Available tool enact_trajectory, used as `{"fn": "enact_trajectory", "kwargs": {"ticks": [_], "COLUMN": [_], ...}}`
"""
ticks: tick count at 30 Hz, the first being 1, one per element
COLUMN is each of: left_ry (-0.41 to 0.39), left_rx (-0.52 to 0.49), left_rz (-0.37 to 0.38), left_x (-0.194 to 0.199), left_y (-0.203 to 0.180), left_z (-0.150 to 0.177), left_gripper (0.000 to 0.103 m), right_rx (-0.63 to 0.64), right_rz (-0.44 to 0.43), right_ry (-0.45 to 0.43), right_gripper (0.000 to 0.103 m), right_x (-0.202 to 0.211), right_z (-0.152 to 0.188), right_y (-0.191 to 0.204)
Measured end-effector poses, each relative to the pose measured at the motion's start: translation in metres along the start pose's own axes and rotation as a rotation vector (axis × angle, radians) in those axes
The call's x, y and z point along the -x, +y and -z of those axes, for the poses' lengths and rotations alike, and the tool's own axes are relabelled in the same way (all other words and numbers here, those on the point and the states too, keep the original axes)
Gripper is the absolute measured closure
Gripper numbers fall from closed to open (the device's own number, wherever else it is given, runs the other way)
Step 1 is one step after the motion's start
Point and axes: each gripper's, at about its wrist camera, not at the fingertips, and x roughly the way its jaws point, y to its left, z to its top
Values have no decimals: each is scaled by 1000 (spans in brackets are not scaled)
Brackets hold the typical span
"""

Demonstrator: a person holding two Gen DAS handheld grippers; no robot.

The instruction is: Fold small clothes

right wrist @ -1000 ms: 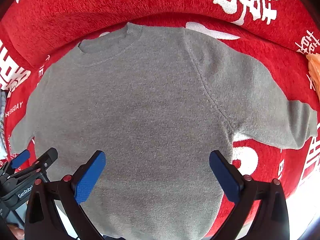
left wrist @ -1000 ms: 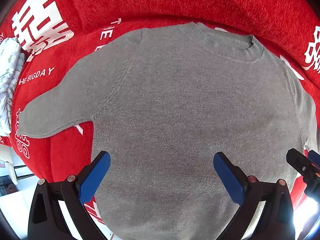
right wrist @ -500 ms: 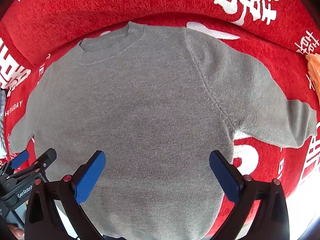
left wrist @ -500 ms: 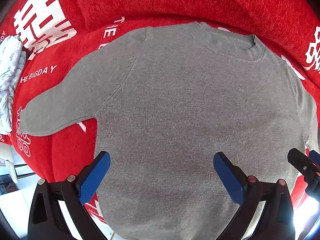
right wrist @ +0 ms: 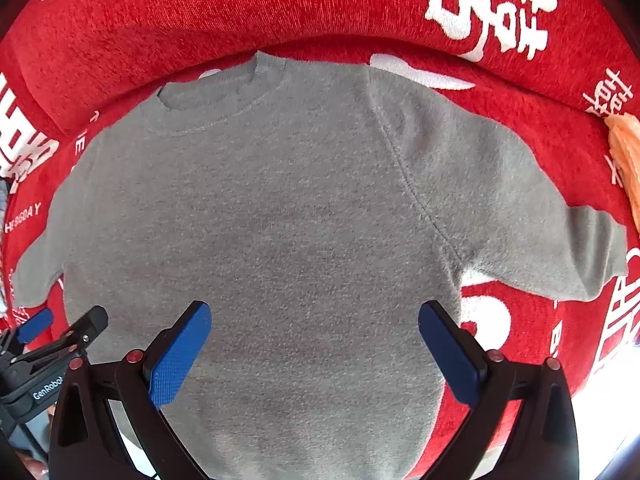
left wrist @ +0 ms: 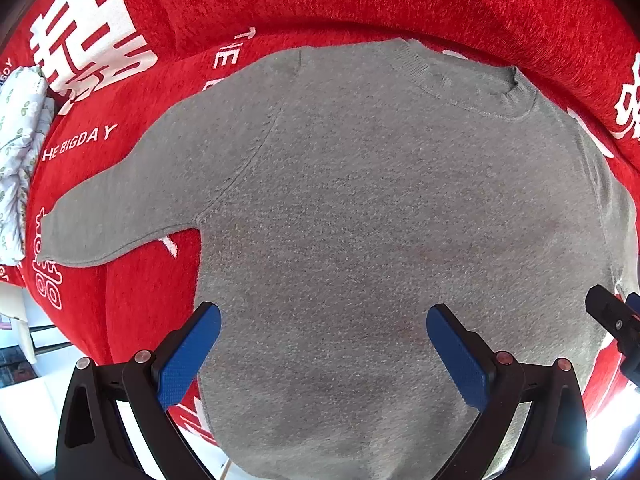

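Observation:
A small grey knit sweater (left wrist: 360,208) (right wrist: 280,220) lies spread flat on a red sofa cover, collar at the far side and both sleeves stretched outward. Its hem hangs over the sofa's front edge. My left gripper (left wrist: 324,328) hovers open over the lower left of the sweater's body, blue pads wide apart, nothing between them. Above the lower right of the body, my right gripper (right wrist: 316,324) is open and empty too. The left sleeve (left wrist: 120,208) ends near the left edge; the right sleeve (right wrist: 560,248) reaches right. Each gripper shows at the other view's edge.
The red sofa cover (left wrist: 360,8) (right wrist: 200,20) carries white characters and lettering, with its backrest rising behind the collar. A white floral cloth (left wrist: 18,152) lies at the far left. An orange cloth (right wrist: 628,152) sits at the far right edge. Bright floor shows below the sofa front.
Both grippers have drifted slightly forward and lower over the sweater, which looks a little larger. The sweater has not moved and both grippers stayed open.

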Motion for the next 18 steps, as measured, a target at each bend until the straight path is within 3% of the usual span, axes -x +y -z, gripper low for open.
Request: {"fn": "enact_trajectory", "kwargs": {"ticks": [18], "left_ry": [0], "left_rx": [21], "left_rz": [3], "left_x": [-4], "left_y": [11], "left_z": [-2], "left_gripper": [0], "right_rx": [3], "right_rz": [-10], "right_ry": [26], "right_gripper": [0], "right_x": [-4], "right_z": [0], "right_y": [8]}}
